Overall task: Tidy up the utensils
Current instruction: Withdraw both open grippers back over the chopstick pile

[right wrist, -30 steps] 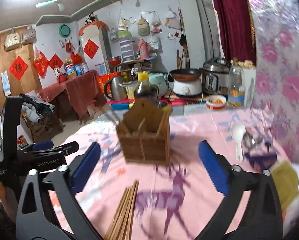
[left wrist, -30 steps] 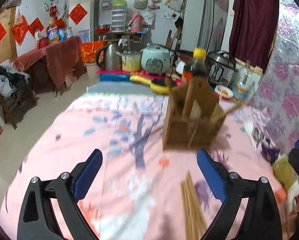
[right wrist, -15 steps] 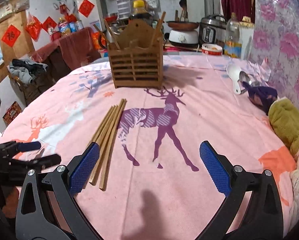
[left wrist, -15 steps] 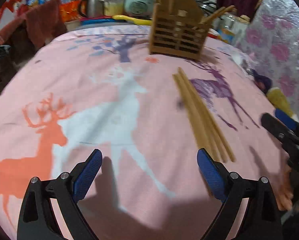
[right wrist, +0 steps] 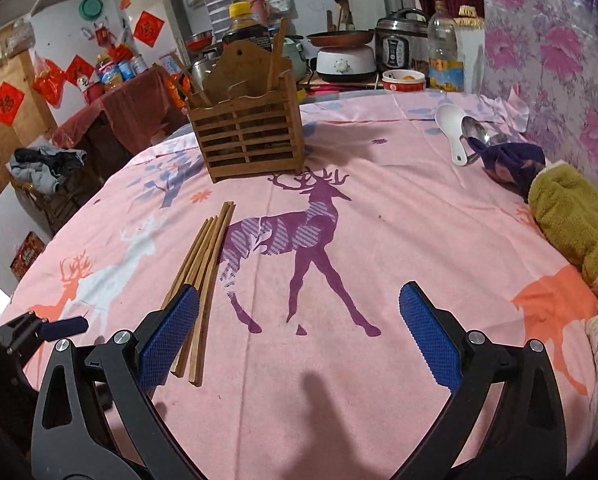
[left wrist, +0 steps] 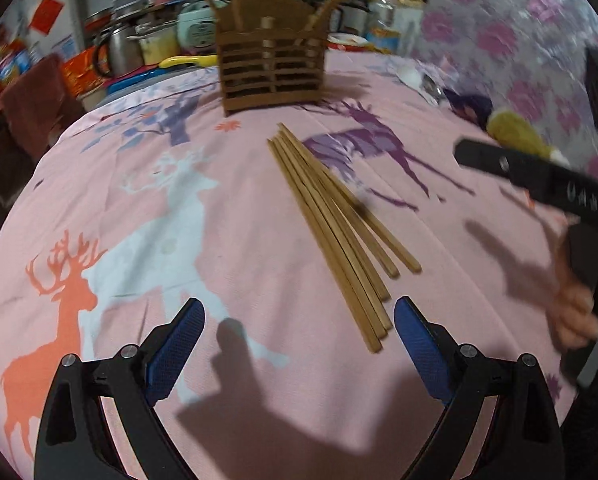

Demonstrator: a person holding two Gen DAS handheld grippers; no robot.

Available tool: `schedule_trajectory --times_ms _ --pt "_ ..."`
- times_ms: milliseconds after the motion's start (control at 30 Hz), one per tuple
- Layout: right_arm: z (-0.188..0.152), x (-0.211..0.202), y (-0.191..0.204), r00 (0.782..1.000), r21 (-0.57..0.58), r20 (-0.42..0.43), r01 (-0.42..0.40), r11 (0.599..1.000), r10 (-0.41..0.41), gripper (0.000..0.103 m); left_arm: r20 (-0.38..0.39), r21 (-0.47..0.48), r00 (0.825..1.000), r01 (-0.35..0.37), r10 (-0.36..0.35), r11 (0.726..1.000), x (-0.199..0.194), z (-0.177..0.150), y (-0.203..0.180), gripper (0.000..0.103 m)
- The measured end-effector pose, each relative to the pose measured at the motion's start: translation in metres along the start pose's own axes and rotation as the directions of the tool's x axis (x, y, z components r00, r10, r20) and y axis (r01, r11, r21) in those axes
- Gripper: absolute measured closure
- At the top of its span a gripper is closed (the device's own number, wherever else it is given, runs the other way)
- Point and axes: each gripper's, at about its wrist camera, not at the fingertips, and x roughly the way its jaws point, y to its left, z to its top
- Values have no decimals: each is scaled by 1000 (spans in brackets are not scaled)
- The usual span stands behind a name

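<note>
Several wooden chopsticks (left wrist: 331, 224) lie in a bundle on the pink deer-print tablecloth (left wrist: 139, 208); they also show in the right wrist view (right wrist: 203, 264). A slatted wooden utensil holder (left wrist: 271, 68) stands at the far side with a few chopsticks in it, and shows in the right wrist view too (right wrist: 247, 136). My left gripper (left wrist: 299, 344) is open and empty, just short of the bundle's near ends. My right gripper (right wrist: 299, 332) is open and empty, its left finger over the bundle's near ends.
A white spoon (right wrist: 453, 128) and a metal spoon (right wrist: 479, 132) lie at the far right beside a dark cloth (right wrist: 511, 160). A green plush item (right wrist: 567, 216) lies at the right edge. Cookers, pots and bottles stand behind the table.
Both grippers have tilted down and come closer over the table. The chopstick bundle now lies near both grippers' fingertips. Both grippers stay open.
</note>
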Motion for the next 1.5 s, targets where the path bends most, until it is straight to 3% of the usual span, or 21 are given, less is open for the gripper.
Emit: schedule_trajectory --times_ms 233,367,567,833,1033,1267,1367,1467,1500 --pt "-1 1 2 1000 -1 -11 -16 1000 16 6 -81 101 996 -15 23 995 13 -7 -10 8" --pt "-2 1 4 1000 -9 -14 -15 1000 15 6 -78 78 993 -78 85 994 18 -1 7 4" --pt "-3 2 8 1000 -28 -17 -3 1000 3 6 -100 11 980 -173 174 985 40 32 29 5" --pt "-6 5 17 999 -77 -30 -14 997 12 6 -95 -78 982 -169 161 983 32 26 50 5" --pt "-22 10 47 976 -215 -154 -184 959 153 6 -68 -99 993 -106 100 989 16 14 55 5" --pt "-51 11 91 972 -448 -211 -188 874 102 6 -76 35 992 -101 103 994 8 -5 38 5" --pt "-56 17 96 969 -483 -238 -170 859 58 7 -72 89 989 -119 126 989 9 -6 34 4" --pt "-45 27 87 981 -510 -191 -78 857 -24 9 -67 124 977 -192 202 973 16 6 41 4" --pt "-40 31 83 984 -518 -166 -34 855 -61 16 -74 117 971 -219 228 969 22 15 46 5"
